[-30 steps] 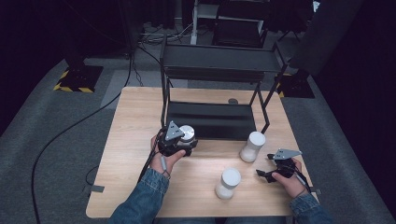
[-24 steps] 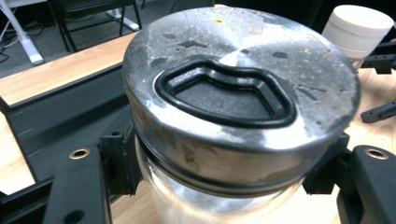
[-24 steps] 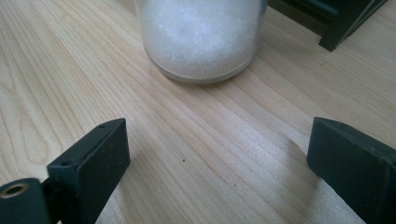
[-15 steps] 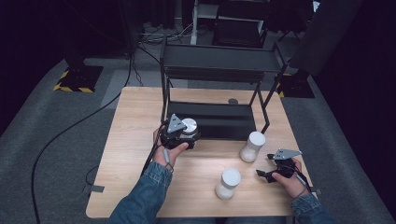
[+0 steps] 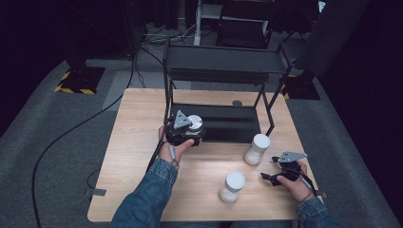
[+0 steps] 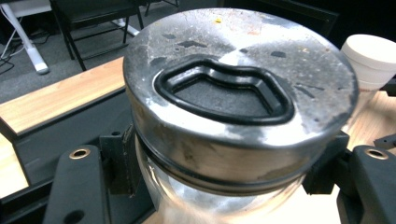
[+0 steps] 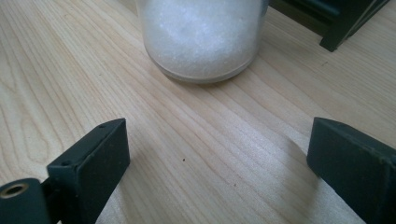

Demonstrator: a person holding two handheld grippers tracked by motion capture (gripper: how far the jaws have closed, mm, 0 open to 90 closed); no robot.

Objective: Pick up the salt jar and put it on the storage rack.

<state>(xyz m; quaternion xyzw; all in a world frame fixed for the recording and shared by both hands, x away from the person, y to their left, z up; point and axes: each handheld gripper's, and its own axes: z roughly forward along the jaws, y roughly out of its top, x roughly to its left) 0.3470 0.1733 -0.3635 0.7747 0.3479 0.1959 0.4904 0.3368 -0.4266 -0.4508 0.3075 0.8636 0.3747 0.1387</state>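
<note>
My left gripper (image 5: 190,134) is shut on a glass jar (image 6: 219,186) with a worn metal lid (image 6: 238,79) (image 5: 194,122), held just above the table at the front left corner of the black shelf rack (image 5: 223,71). In the left gripper view the black jaws clamp the jar's sides below the lid. My right gripper (image 5: 268,177) rests low at the table's right front, jaws wide open with bare wood between them (image 7: 219,172). A white-filled jar (image 7: 201,37) (image 5: 257,149) stands right in front of it. Another white jar (image 5: 232,186) stands near the front edge.
The rack's lower tray (image 5: 228,123) sits on the wooden table (image 5: 138,142), with an upper shelf above it. A small grey disc (image 5: 236,102) lies behind the rack. A black cable (image 5: 62,137) trails over the grey floor at left.
My left gripper has carried the metal-lidded jar a little forward, to the right and upward, toward the rack's lower tray. The right gripper and both white jars have stayed put.
</note>
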